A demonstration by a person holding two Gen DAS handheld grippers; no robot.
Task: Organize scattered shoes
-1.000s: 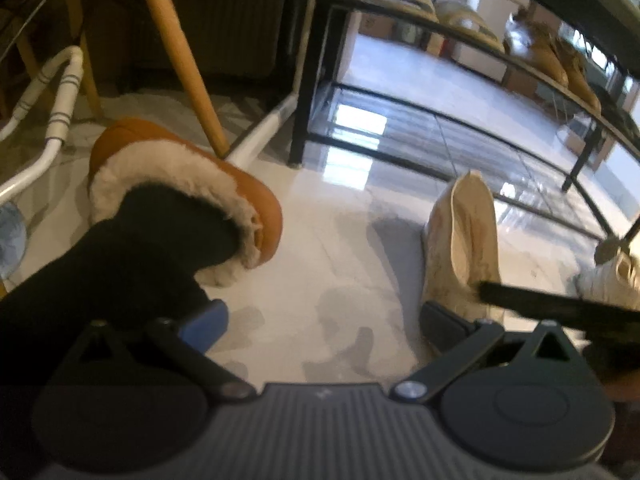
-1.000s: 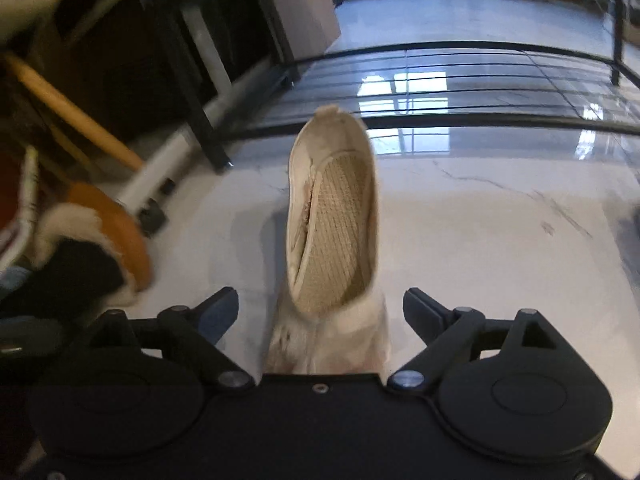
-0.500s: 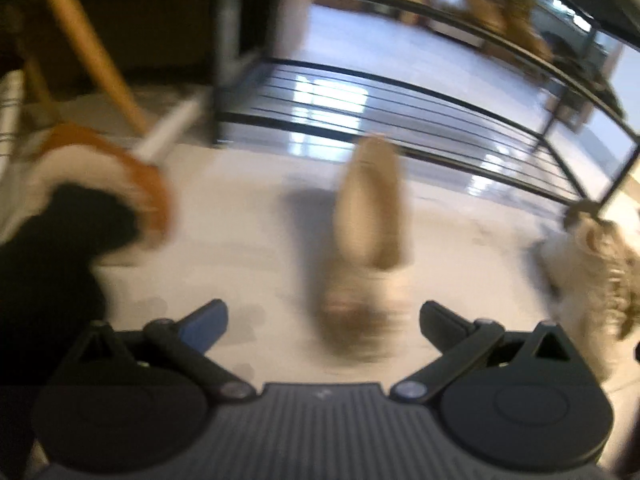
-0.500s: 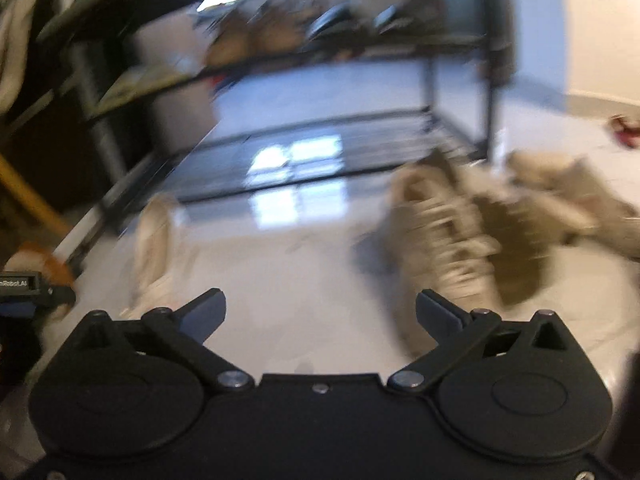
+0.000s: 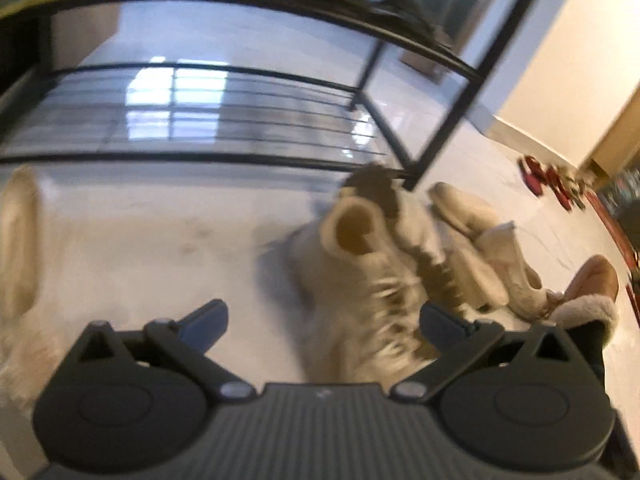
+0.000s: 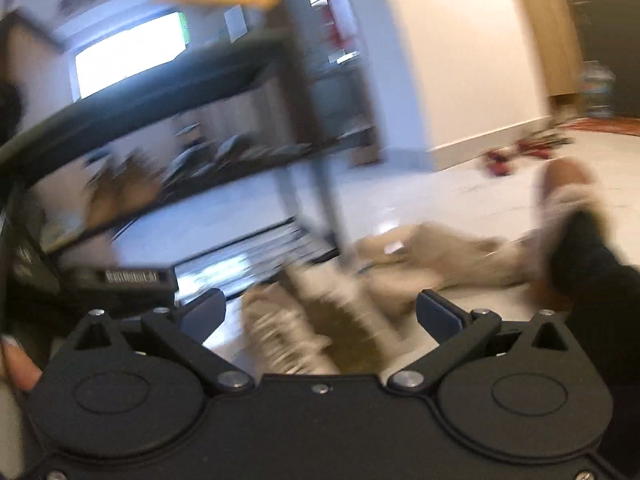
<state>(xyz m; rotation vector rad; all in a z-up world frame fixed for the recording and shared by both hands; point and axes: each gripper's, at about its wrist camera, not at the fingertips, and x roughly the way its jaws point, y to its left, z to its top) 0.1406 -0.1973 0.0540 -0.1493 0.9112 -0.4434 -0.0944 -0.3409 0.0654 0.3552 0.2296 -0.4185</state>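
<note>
A black metal shoe rack (image 5: 448, 120) stands on the glossy white floor (image 5: 160, 240). Just before its corner post lies a pile of beige shoes: a lace-up sneaker (image 5: 360, 276) touching a cream slip-on (image 5: 480, 248); a flat cream shoe (image 5: 18, 236) lies well apart at left. The left gripper (image 5: 324, 318) and right gripper (image 6: 318, 312) both hover wide apart, holding nothing

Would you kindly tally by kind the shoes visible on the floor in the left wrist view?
Cream flat: 1
Beige shoes in the pile: 4, roughly, given the blur
Tan fur-lined slipper, worn on a foot: 1
Total: 6
</note>
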